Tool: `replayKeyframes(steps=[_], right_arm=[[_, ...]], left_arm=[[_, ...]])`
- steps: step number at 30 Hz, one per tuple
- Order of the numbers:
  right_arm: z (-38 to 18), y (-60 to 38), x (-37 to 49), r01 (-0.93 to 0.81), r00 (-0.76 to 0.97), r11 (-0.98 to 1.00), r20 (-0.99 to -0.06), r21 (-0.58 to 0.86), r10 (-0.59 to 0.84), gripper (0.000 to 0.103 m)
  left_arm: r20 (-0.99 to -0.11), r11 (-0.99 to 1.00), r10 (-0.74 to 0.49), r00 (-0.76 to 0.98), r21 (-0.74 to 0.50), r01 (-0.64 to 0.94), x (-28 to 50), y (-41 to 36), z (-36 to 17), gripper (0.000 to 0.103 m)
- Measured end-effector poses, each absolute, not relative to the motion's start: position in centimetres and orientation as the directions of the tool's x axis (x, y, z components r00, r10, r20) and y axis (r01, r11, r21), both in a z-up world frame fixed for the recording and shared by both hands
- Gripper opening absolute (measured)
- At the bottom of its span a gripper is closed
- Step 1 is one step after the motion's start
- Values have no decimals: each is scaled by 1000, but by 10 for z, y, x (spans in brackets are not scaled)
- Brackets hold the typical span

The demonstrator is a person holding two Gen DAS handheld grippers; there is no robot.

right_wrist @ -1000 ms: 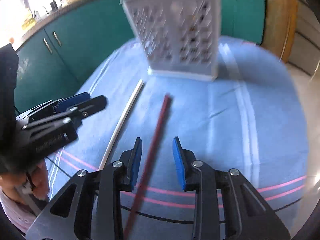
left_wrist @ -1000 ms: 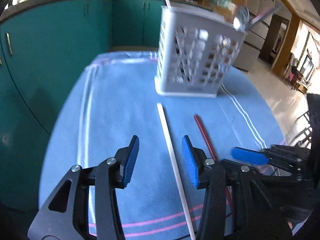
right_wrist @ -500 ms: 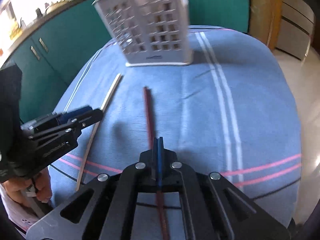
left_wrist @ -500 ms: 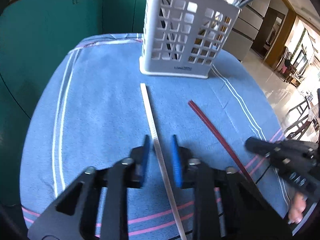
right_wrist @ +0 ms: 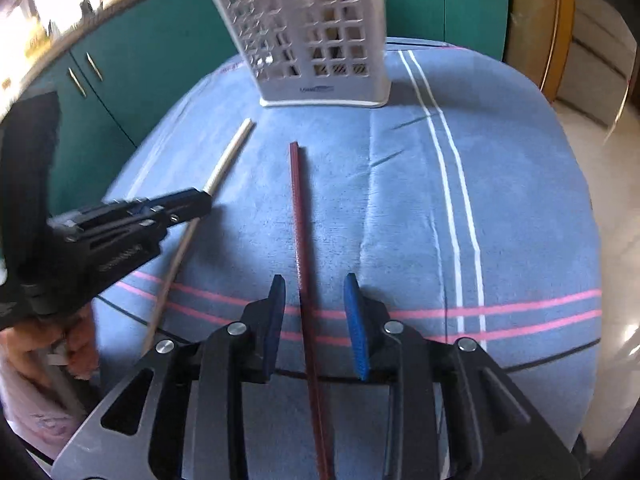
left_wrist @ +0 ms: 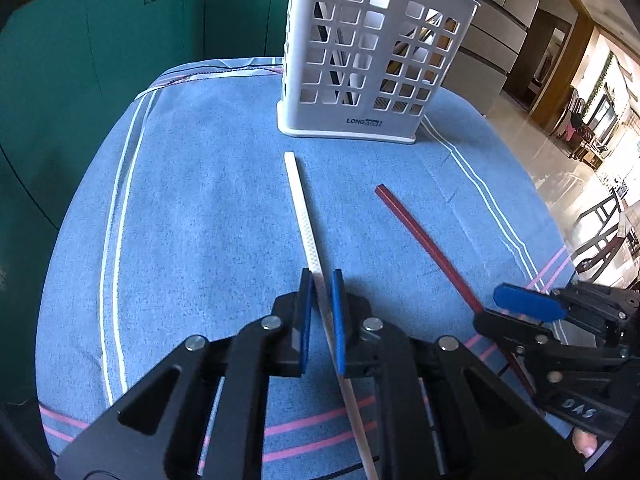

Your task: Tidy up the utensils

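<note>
Here, white caddy (left_wrist: 376, 60) marked "LONG", left gripper (left_wrist: 321, 312) jaws clamped on white chopstick (left_wrist: 302, 216), right gripper (right_wrist: 316, 320) jaws apart around red chopstick (right_wrist: 298, 216).

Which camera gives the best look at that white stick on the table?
The left wrist view: the white stick runs sharp from its far end near the white basket down between the left gripper fingers. The right wrist view shows it blurred, off to the side, partly hidden by that gripper.
</note>
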State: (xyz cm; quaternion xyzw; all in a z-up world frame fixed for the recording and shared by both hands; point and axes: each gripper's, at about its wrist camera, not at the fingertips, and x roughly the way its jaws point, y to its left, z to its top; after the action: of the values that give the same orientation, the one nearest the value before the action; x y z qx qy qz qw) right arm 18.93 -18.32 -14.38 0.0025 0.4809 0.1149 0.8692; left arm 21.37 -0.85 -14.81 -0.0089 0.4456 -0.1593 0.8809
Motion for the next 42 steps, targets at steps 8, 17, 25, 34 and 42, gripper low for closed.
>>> replayKeyframes(steps=[8, 17, 25, 34, 42], right_arm=[[-146, -194, 187, -143, 505, 970, -828, 198, 243, 6], [-144, -223, 172, -104, 495, 958, -821, 267, 283, 6], [-144, -223, 176, -99, 515, 955, -806, 281, 290, 24], [-138, -218, 197, -104, 528, 970, -814, 221, 242, 24], [-137, -201, 235, -143, 510, 974, -830, 178, 227, 24]], left_arm=[[-774, 943, -309, 552, -174, 284, 197, -5, -149, 10], [-797, 926, -336, 502, -183, 330, 153, -3, -147, 7], [-813, 911, -350, 466, -180, 370, 130, -10, -146, 7], [-803, 919, -346, 485, -185, 348, 168, -16, -144, 24], [-841, 949, -264, 472, -137, 285, 237, -32, -142, 26]])
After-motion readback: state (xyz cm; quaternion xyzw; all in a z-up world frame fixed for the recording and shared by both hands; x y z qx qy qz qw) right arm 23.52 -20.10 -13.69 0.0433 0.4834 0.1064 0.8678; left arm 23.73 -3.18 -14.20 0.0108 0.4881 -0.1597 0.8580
